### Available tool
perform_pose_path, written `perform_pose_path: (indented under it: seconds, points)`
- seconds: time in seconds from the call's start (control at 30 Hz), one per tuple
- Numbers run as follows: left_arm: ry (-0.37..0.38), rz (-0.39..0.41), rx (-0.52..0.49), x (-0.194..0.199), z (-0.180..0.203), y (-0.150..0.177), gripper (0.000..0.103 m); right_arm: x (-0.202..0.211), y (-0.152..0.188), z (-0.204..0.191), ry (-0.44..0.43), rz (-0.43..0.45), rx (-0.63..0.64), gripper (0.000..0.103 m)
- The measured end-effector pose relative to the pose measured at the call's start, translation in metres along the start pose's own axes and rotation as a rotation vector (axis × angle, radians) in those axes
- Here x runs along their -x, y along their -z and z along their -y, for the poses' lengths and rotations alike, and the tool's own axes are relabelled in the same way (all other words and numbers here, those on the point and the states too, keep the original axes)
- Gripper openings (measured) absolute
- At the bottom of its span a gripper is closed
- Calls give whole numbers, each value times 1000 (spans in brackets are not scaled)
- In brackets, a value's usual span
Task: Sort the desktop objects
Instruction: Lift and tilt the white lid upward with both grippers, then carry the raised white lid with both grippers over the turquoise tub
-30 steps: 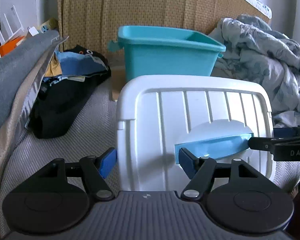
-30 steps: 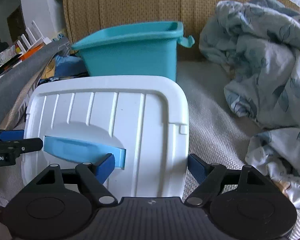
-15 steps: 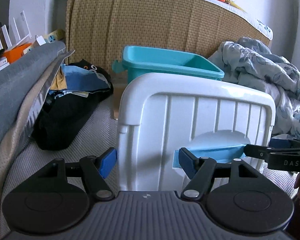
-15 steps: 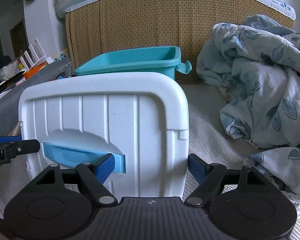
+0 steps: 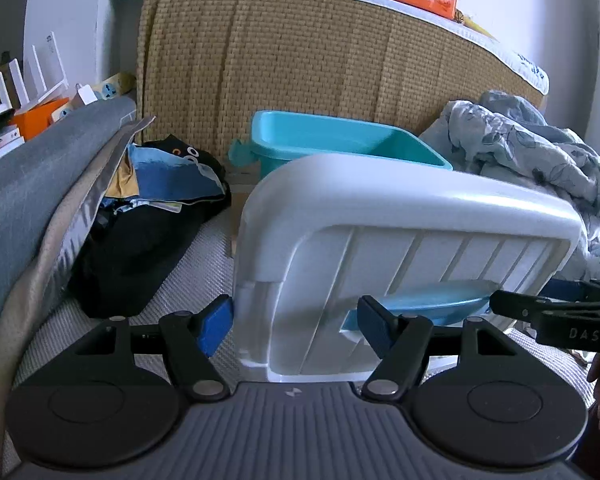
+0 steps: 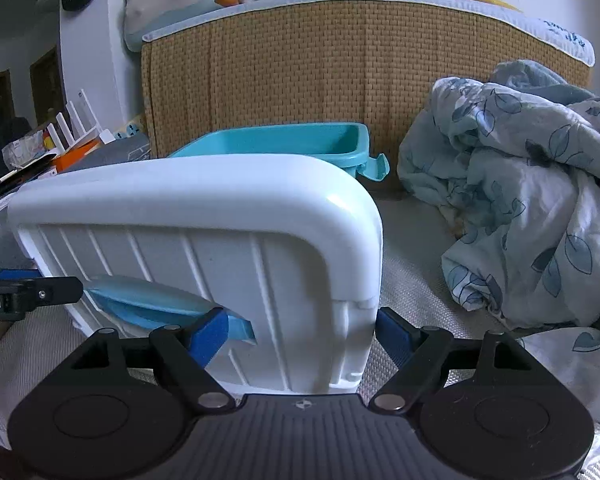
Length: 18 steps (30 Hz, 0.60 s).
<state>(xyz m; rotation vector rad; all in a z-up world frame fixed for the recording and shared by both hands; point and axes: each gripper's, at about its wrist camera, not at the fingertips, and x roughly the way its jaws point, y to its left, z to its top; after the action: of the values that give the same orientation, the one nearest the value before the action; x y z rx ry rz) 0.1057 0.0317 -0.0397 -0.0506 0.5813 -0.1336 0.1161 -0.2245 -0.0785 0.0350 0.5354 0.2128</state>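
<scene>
Raised and tipped since earlier, white lid (image 5: 400, 248) — pinched by left gripper (image 5: 296, 326) and right gripper (image 6: 300, 330) — not yet on teal bin (image 5: 340, 146).

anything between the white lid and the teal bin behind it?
Nothing visible. The white lid, held at its two ends by the left gripper and right gripper, hides the surface just before the teal bin, so that strip is unchecked.
</scene>
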Motion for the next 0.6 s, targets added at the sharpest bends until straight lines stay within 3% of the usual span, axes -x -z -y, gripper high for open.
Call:
perform_pose_path:
  seconds: [0.3, 0.6]
  points:
    - [-5, 32, -18, 4, 3, -12, 70, 5, -12, -1, -4, 62, 19, 83]
    - [-11, 30, -44, -4, 7, -17, 70, -2, -26, 6, -3, 61, 76, 83]
